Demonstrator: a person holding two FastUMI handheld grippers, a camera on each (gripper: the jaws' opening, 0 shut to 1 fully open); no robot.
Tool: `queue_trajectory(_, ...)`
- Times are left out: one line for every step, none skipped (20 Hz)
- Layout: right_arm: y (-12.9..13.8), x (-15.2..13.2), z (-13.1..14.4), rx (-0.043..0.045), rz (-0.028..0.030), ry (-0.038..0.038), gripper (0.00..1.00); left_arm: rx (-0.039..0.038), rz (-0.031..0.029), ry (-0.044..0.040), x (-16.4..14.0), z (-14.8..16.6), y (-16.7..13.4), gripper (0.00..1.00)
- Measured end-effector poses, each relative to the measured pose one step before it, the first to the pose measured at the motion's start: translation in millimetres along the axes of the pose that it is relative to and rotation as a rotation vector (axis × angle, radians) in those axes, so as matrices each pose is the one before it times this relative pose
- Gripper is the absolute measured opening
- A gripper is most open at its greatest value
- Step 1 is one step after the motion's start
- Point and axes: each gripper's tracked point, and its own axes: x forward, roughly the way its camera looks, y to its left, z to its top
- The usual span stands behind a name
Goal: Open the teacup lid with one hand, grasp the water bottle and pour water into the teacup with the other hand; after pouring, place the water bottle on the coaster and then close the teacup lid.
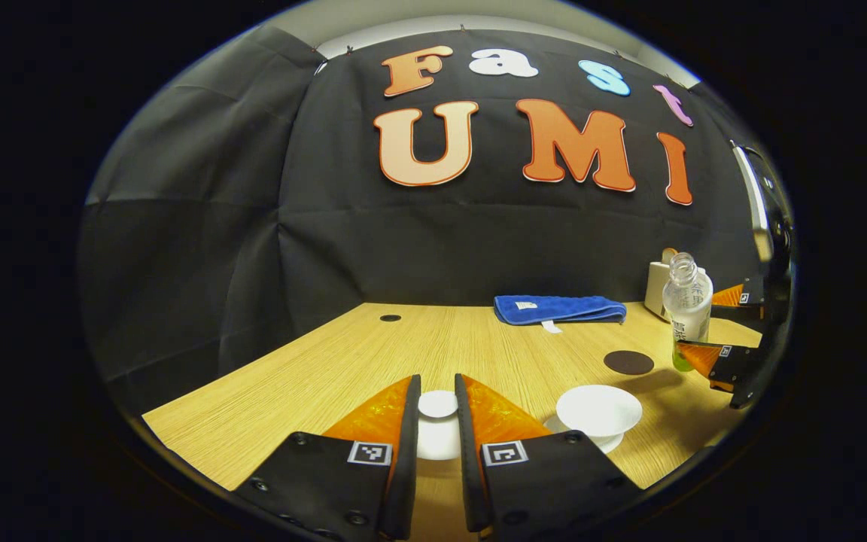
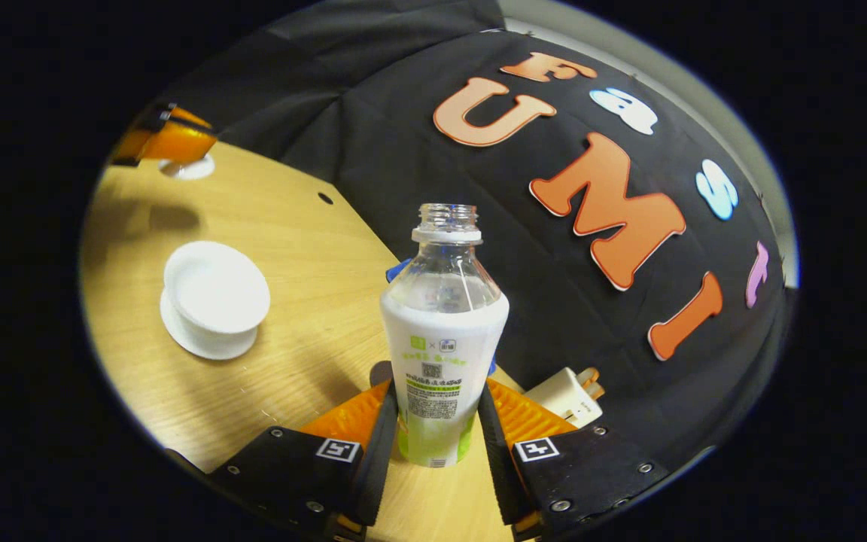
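Left gripper clamped on the knob of the lid, both fingers pressing it, low over the desk. Right gripper closed around the lower body of the uncapped bottle, held upright, fingers on both sides. Open cup on its saucer, left of the bottle in the right gripper view. Dark round coaster on the desk between cup and blue towel, bare.
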Motion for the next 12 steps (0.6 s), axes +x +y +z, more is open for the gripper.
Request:
queue_trajectory(0.62, 1.75, 0.72, -0.03184, 0.00104, 0.00217, 0.60, 0.00250, -0.00251, -0.00339, -1.40, 1.36, -0.62, 0.30)
queue_trajectory(0.95, 0.94, 0.39, -0.02563, 0.00050, -0.00214, 0.60, -0.00092, 0.00048, -0.00205, -1.10, 0.11, 0.94, 0.30)
queue_trajectory(0.93, -0.83, 1.95, -0.02759, -0.00039, -0.00566, 0.60, -0.00021, 0.00177, -0.00415, -2.66, 0.44, 2.28, 0.30)
queue_trajectory(-0.11, 0.25, 3.03, -0.03133, -0.00515, -0.00788, 0.60, 0.00023, 0.00420, -0.00099, -0.04, -0.59, 1.13, 0.30)
queue_trajectory(0.04, -0.94, 3.00, -0.03801, -0.00750, -0.00922, 0.60, 0.00010, 0.00115, -0.00024, -1.23, -0.48, 1.35, 0.30)
queue_trajectory(-3.71, -0.16, 2.00, -0.04355, -0.01155, -0.01275, 0.60, -0.00045, 0.00161, -0.00063, -1.62, 0.17, 1.31, 0.30)
queue_trajectory(-0.63, -1.01, 1.08, -0.04164, -0.00753, -0.00862, 0.60, 0.00138, 0.00147, 0.00161, -1.78, -0.42, 1.01, 0.30)
queue_trajectory(1.73, 1.59, -0.58, -0.03707, -0.00070, 0.00019, 0.60, 0.00085, 0.00430, -0.00102, -1.56, 0.59, 0.20, 0.30)
queue_trajectory(3.29, -0.14, 0.71, -0.03056, -0.00115, -0.00591, 0.63, -0.00400, -0.00355, -0.00276, -1.70, 0.23, -0.15, 0.30)
queue_trajectory(5.41, 0.22, 2.90, -0.03192, -0.00047, -0.01137, 0.60, -0.00213, -0.00486, -0.00447, -1.24, 0.99, -1.81, 0.30)
queue_trajectory(1.92, -0.66, 3.01, -0.03808, -0.00860, -0.01182, 0.60, 0.00259, -0.00070, -0.00050, -3.28, 0.07, 0.17, 0.30)
queue_trajectory(-1.77, -0.55, 2.20, -0.04269, -0.01644, -0.01253, 0.60, 0.00155, 0.00070, -0.00061, -1.43, -0.11, 1.06, 0.30)
